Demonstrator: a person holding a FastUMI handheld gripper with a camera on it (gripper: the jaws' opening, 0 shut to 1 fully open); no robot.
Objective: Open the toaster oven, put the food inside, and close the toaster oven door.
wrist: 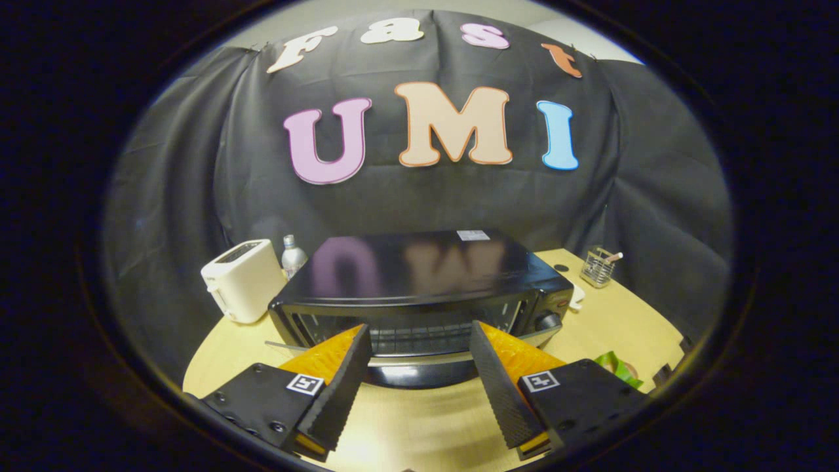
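While we hold the gripper (pixel 419 334) low over the pale wooden table (pixel 426 426), its two fingers stand well apart with nothing between them, and their tips reach toward the front of the toaster oven (pixel 419 282). The black oven sits on the table just ahead of the fingers, square to us, its glossy top mirroring the booth wall behind it. We see its door (pixel 419 331) folded down toward us, the wire rack showing in the opening between the fingertips and the door's dark curved edge lying on the table side, just beyond the gap between the fingers. A round knob (pixel 547 321) sits on the oven's control panel, to the right of the opening.

To the left of the oven, near its rear corner, stands a white toaster (pixel 241 278), and between the two rises the top of a clear bottle (pixel 292 254). Beyond the oven's right side a small wire holder (pixel 598 265) stands on the table with something pale sticking out of it. Close beside the right finger's base lies a green packet (pixel 616 368), partly hidden; we cannot tell what is in it.
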